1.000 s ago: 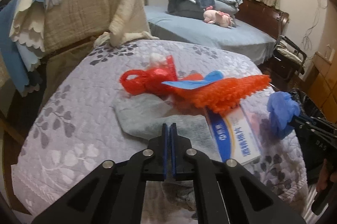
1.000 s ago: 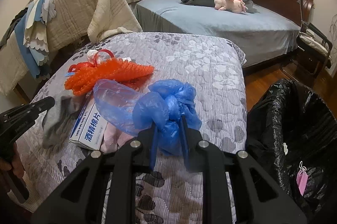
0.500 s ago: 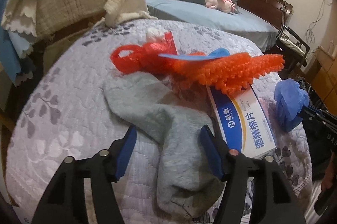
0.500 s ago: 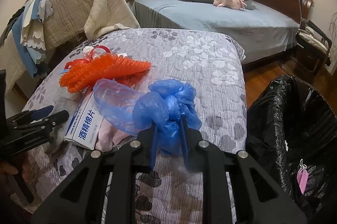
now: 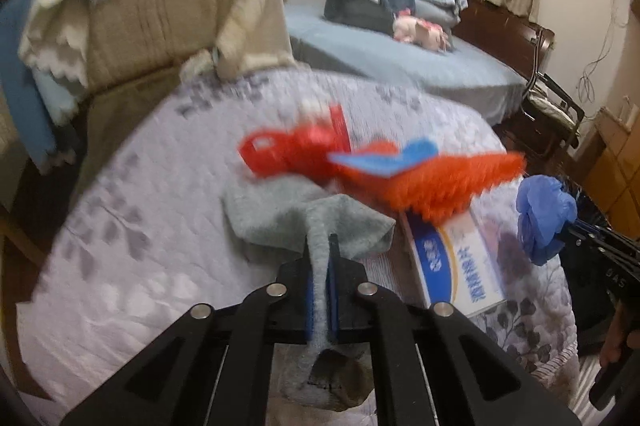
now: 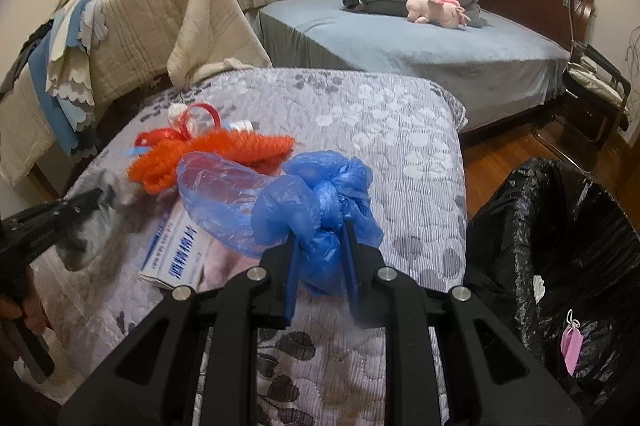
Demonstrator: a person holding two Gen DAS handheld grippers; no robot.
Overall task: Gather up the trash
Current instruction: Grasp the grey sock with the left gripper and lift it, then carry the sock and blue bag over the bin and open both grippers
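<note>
Left claw [image 5: 319, 258] clenched on grey sock [image 5: 308, 222]: blue pads pinch a fold of it, cloth bunched and pulled up between the jaws, rest of the sock draped on the quilted bed [image 5: 132, 246], dirty sole end hanging below the claw. Left view motion-blurred.

Right claw [image 6: 320, 246] clamped on crumpled blue plastic bag [image 6: 316, 210]; knotted bundle squeezed between the jaws, looser translucent part spilling toward the left of that view. Held above the bed cover, not resting on it, as far as visible. Same bag [image 5: 544, 218] seen at right edge of left view, over the bed's edge.

Remaining on the bed:
- orange mesh net [image 6: 208, 154], lying long across the cover, far end overlapping the box
- red plastic ring thing [image 5: 296, 150] just behind the net, touching it
- blue strip [image 5: 384, 158] lying on top of the net
- white-and-blue box [image 5: 456, 266] with printed characters, flat, partly under the net, just beside the sock
- something pale pink [image 6: 232, 262] tucked beside the box, under the blue bag; can't tell what

Black trash bag [image 6: 560, 250] open on the floor, right of the bed, close to the right claw. Pink mask [image 6: 570, 346] and a small white scrap [image 6: 538, 286] inside it.

Person's hand [image 6: 28, 310] gripping the left claw handle at lower left of right view.
</note>
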